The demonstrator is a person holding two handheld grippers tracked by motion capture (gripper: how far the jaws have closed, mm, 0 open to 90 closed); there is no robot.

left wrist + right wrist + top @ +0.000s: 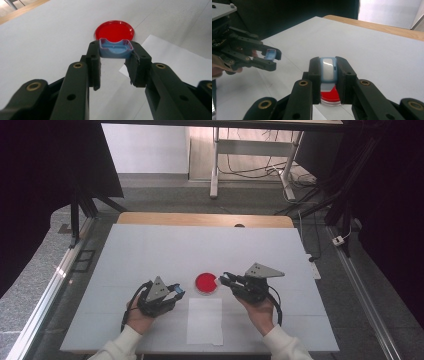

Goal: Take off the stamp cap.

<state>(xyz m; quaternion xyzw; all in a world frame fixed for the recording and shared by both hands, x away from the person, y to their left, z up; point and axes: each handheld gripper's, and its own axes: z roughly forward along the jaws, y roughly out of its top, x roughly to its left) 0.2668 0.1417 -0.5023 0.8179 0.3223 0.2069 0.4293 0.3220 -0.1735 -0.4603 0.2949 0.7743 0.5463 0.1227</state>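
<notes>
The left gripper (113, 58) clamps a blue cap (115, 48) just short of the red dish (114, 30); the right gripper (329, 72) pinches a blue-and-white piece (328, 68) above it. Probably joining them: align squarely, press gently.

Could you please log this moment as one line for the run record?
left tongs: shut on blue tray | right tongs: shut on blue-white piece | red dish: on table between them

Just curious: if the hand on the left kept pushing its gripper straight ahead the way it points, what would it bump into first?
Probably the red dish. The left gripper, shut on a blue piece, points right at it, with bare table between. It may pass just above it; height is hard to judge.
</notes>
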